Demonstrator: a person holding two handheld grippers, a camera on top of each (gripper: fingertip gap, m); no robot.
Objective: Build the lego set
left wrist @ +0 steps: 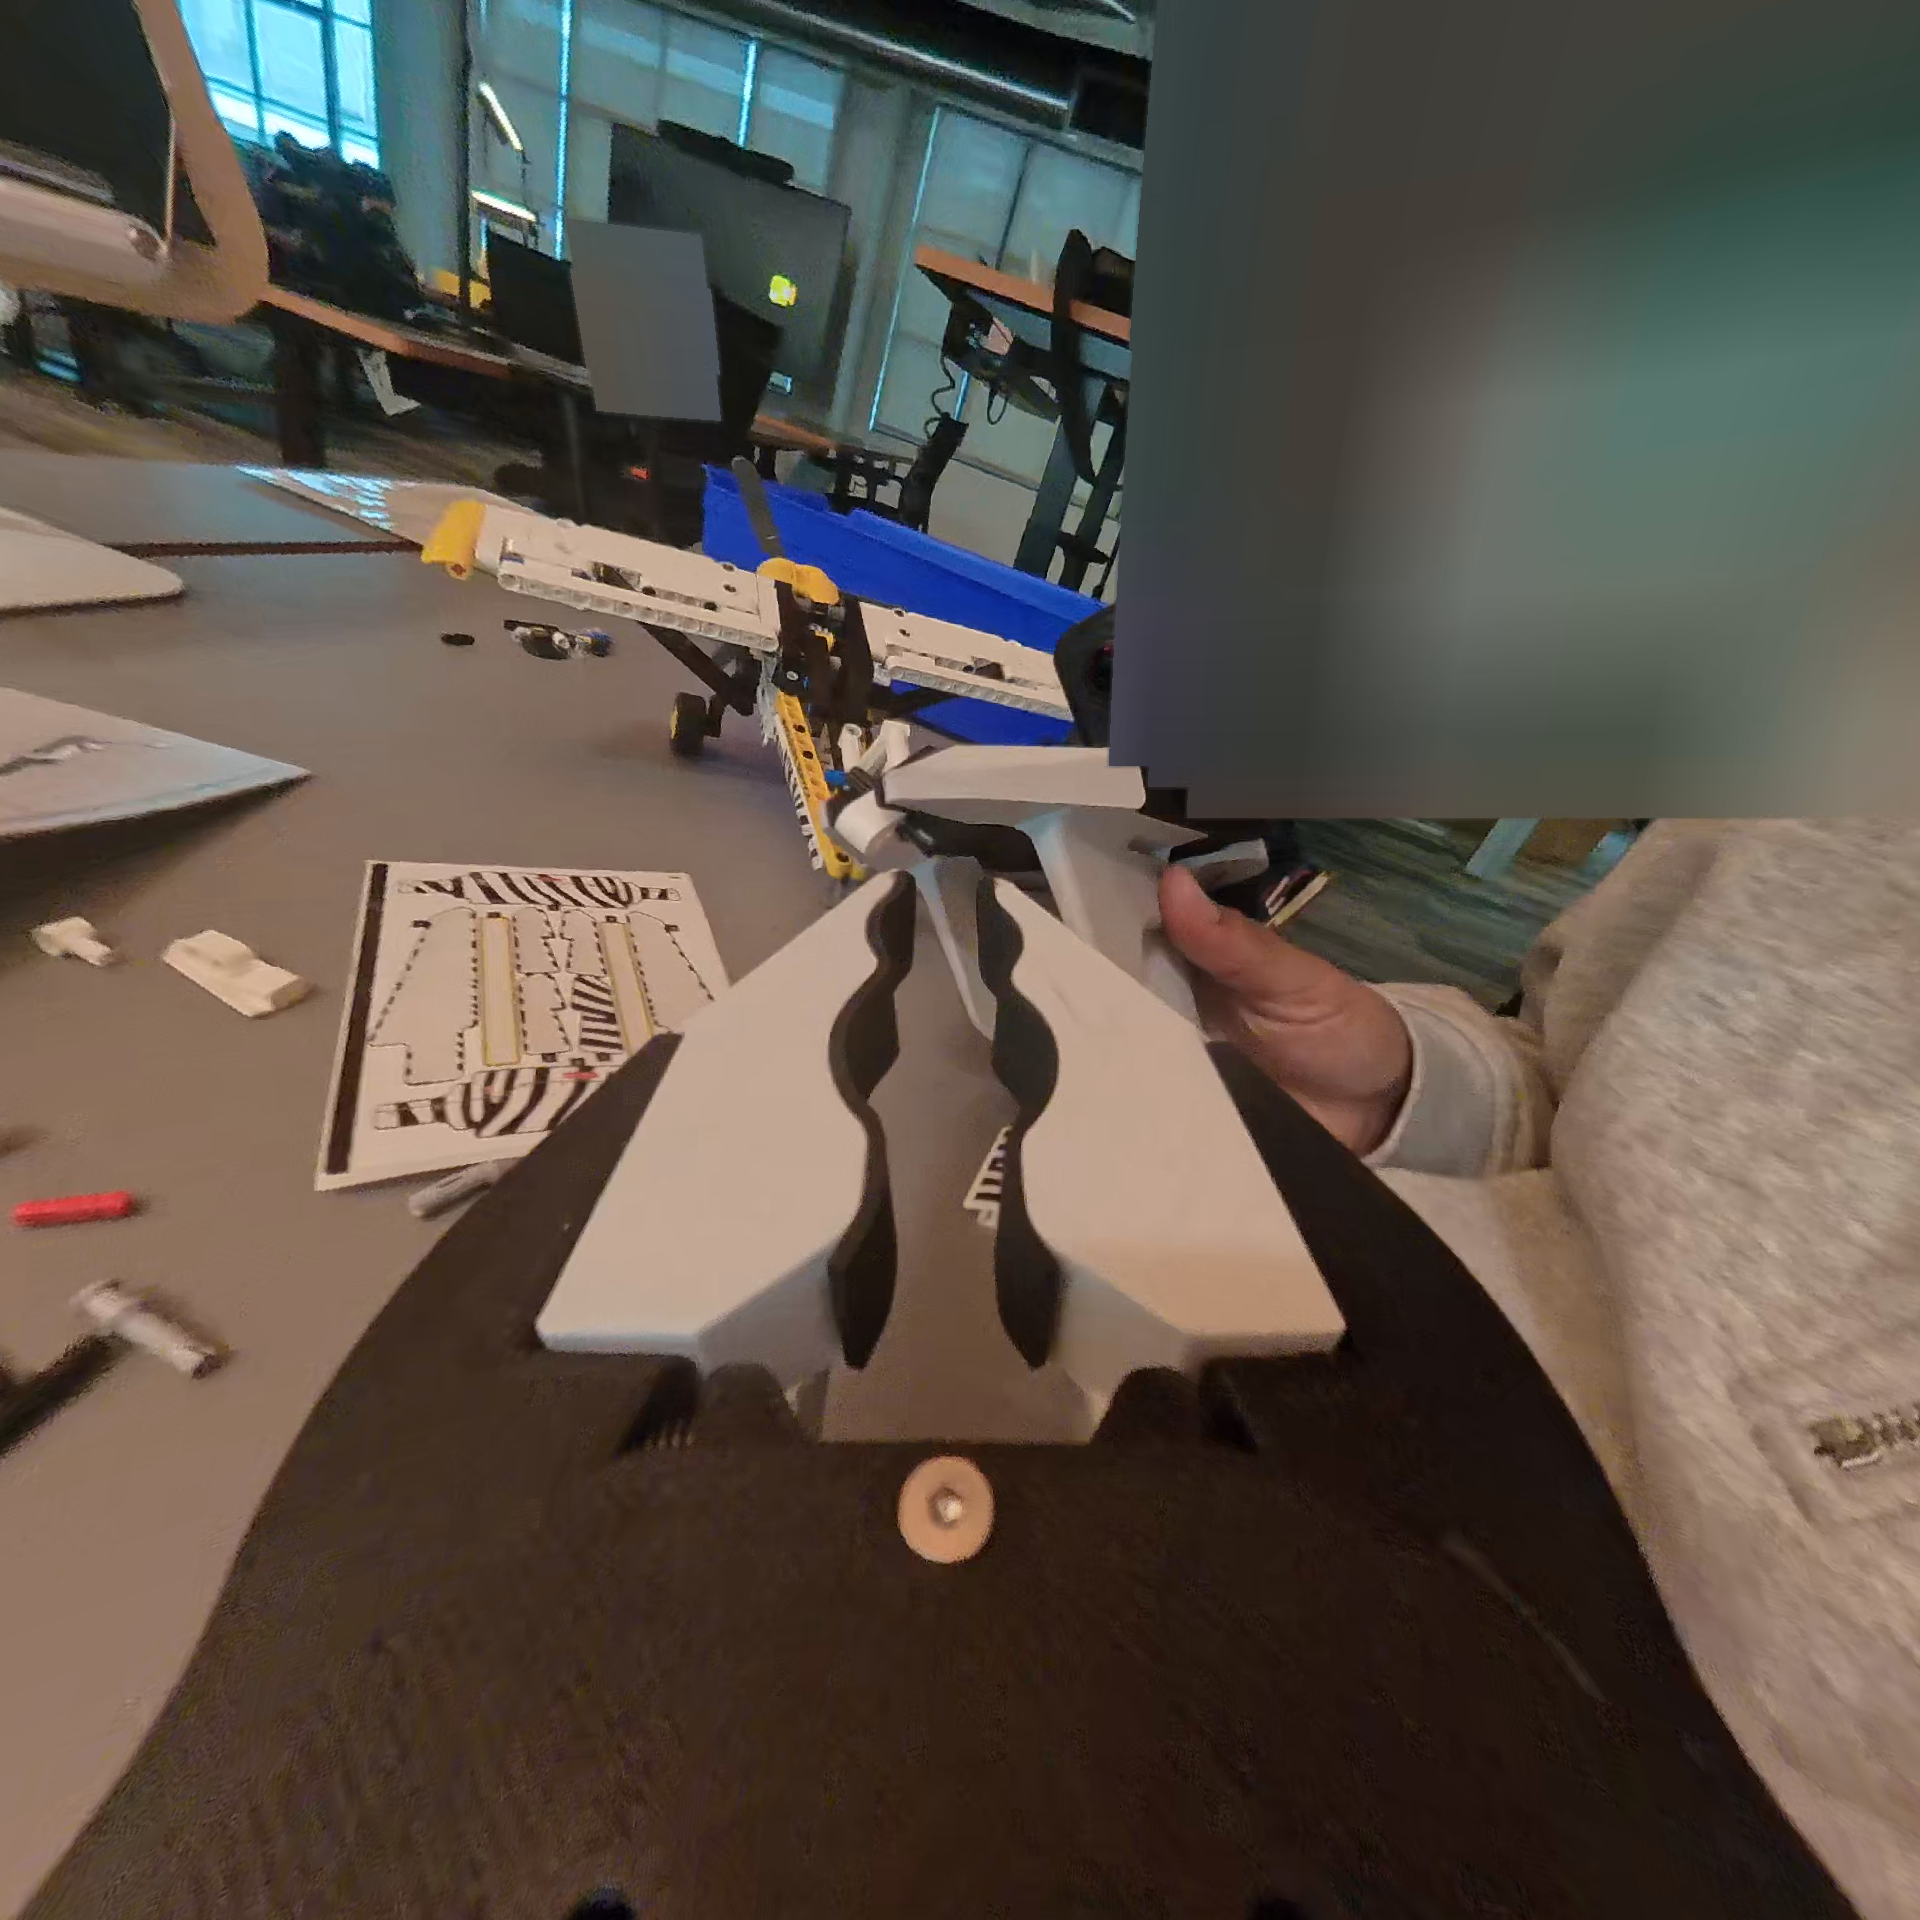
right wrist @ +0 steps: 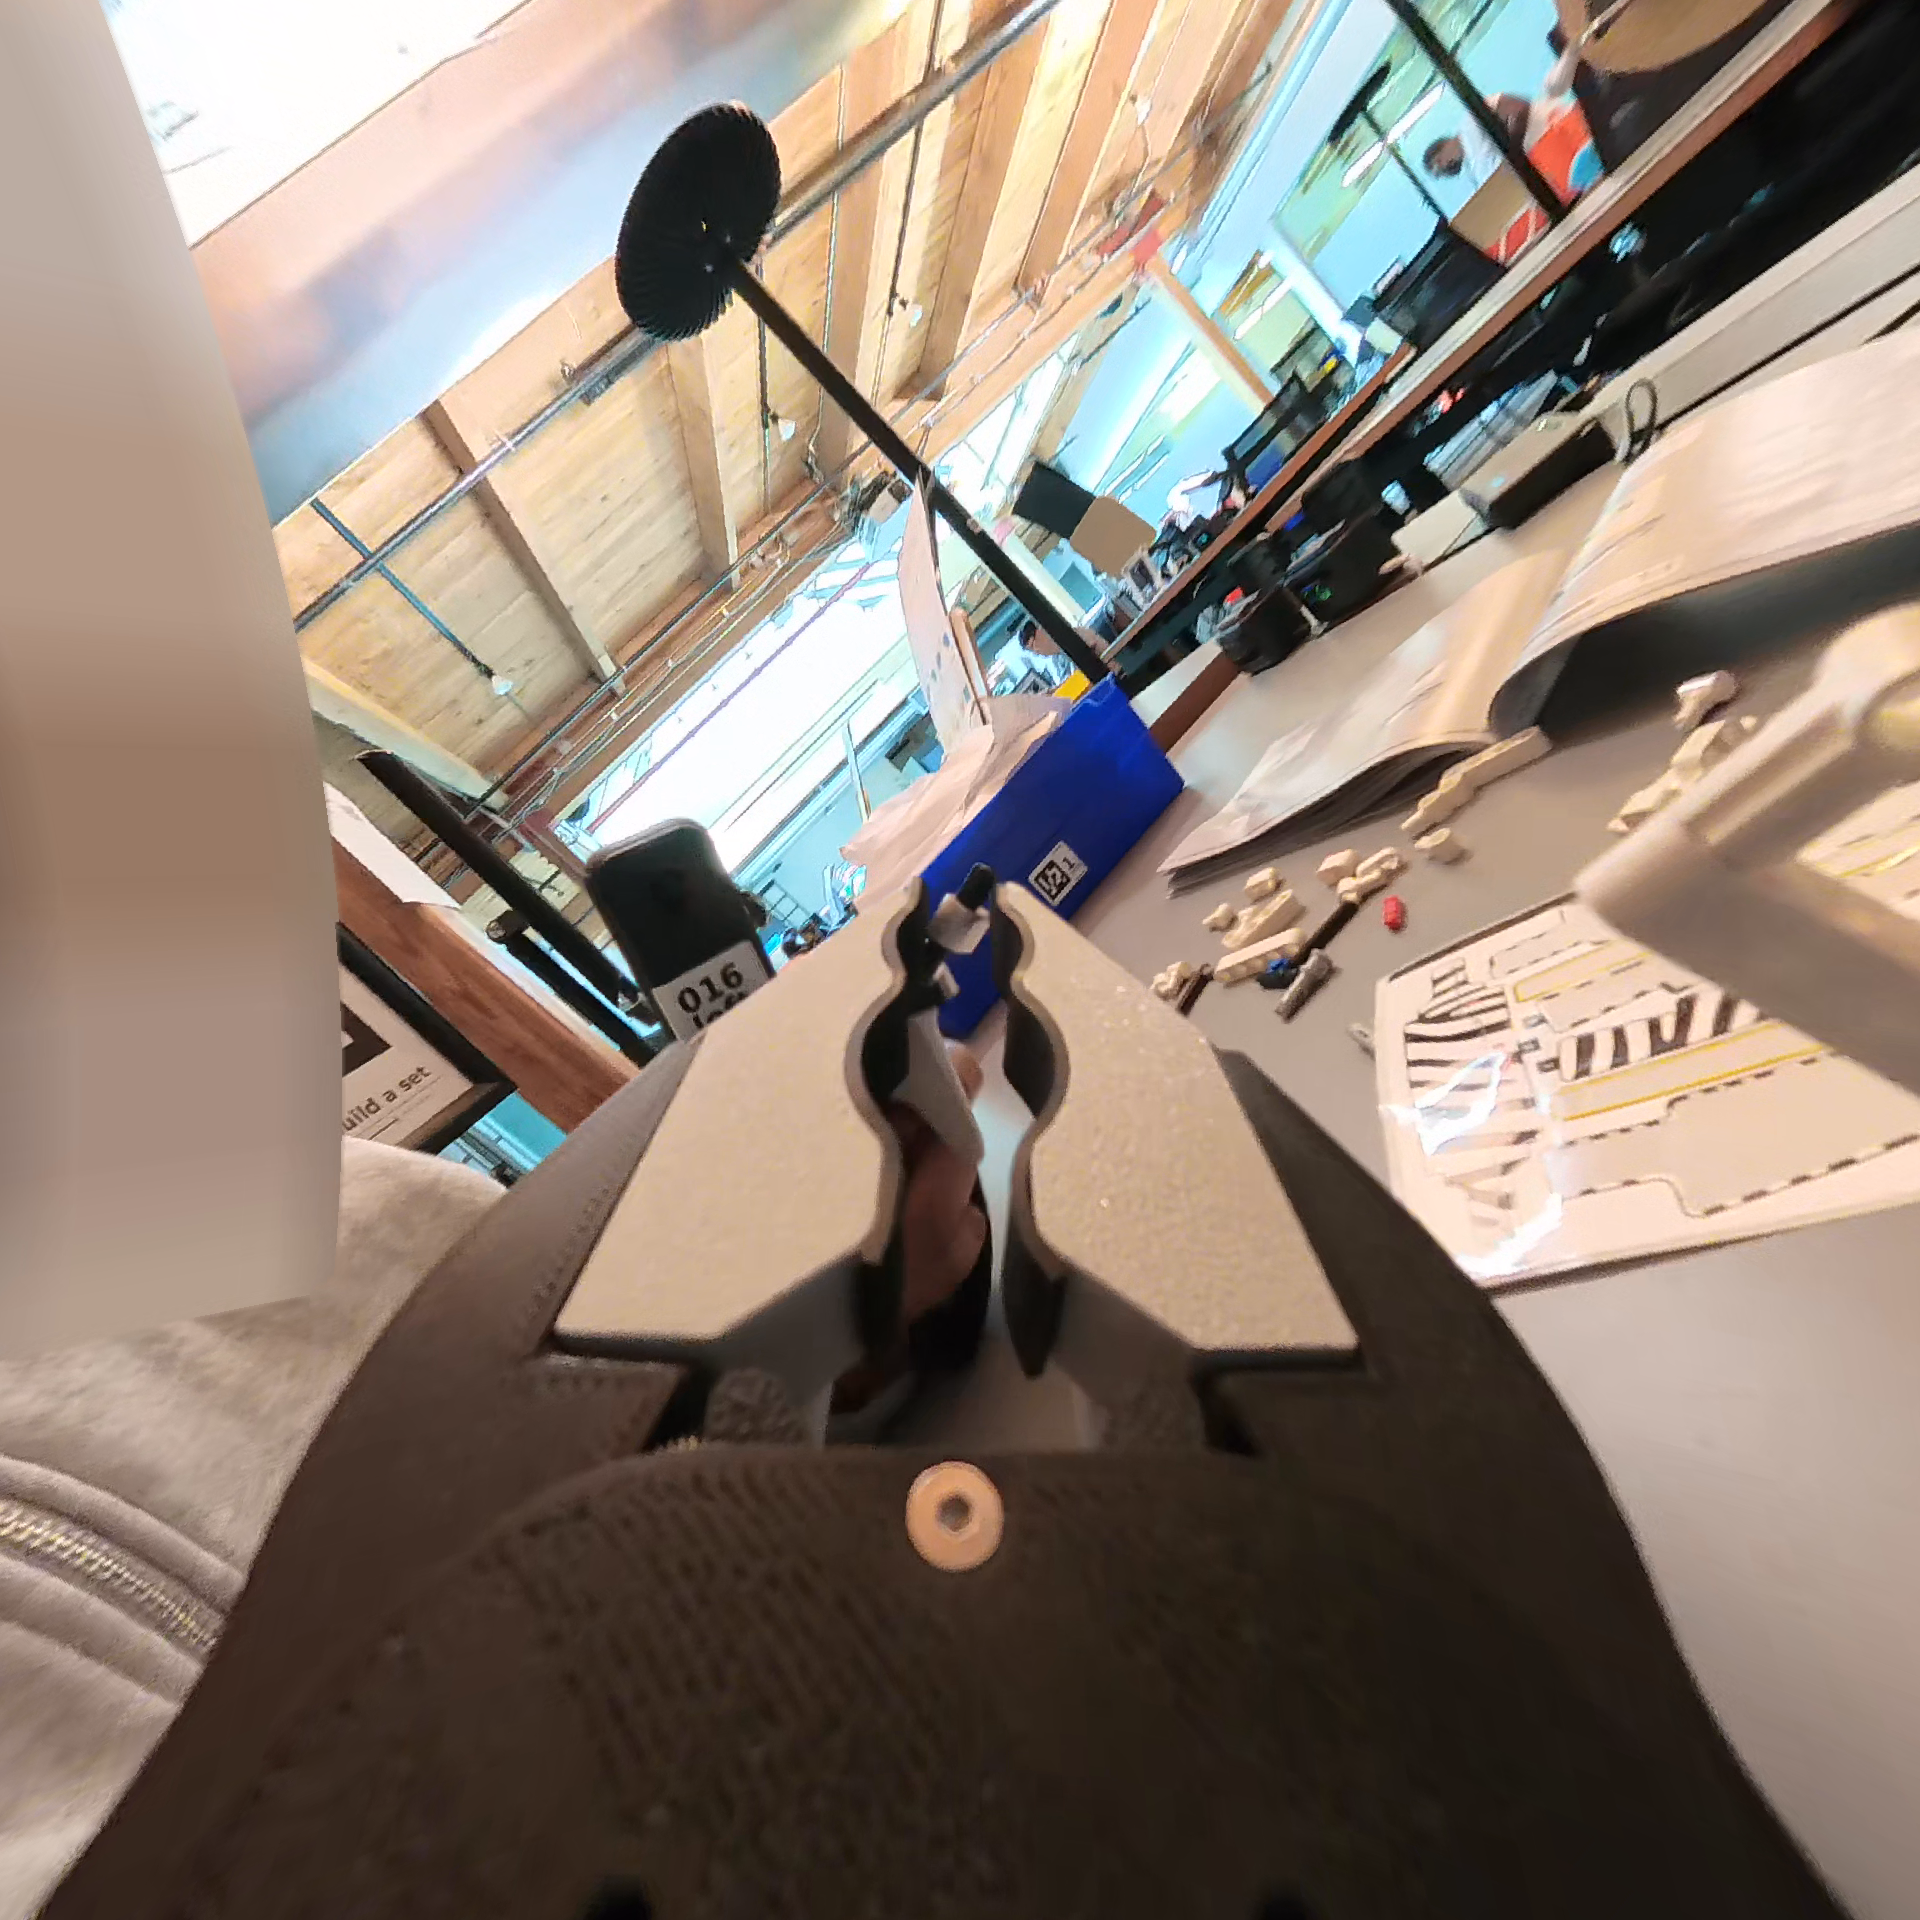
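Grey matte table [left wrist: 312, 644]: loose pale bricks [left wrist: 234, 971] at left, then glossy zebra-striped sticker sheet [left wrist: 520, 1023]. Left gripper [left wrist: 940, 904]: wavy black pads parted, nothing between. Behind it, white-and-yellow beam plane model [left wrist: 727, 613] on small wheels before blue bin [left wrist: 894, 571]. Right gripper [right wrist: 961, 920] pinches small white-and-black lego piece [right wrist: 961, 920] at tips, tilted up above table edge.

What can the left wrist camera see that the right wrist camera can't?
Only the left wrist view shows the half-built plane standing on the grey table, and a hand holding the right gripper.

Only the right wrist view shows the open instruction booklet, the wooden ceiling, and a small white and black piece pinched at the right gripper's tips.

Both show the zebra-striped sticker sheet, the blue bin and loose pieces.
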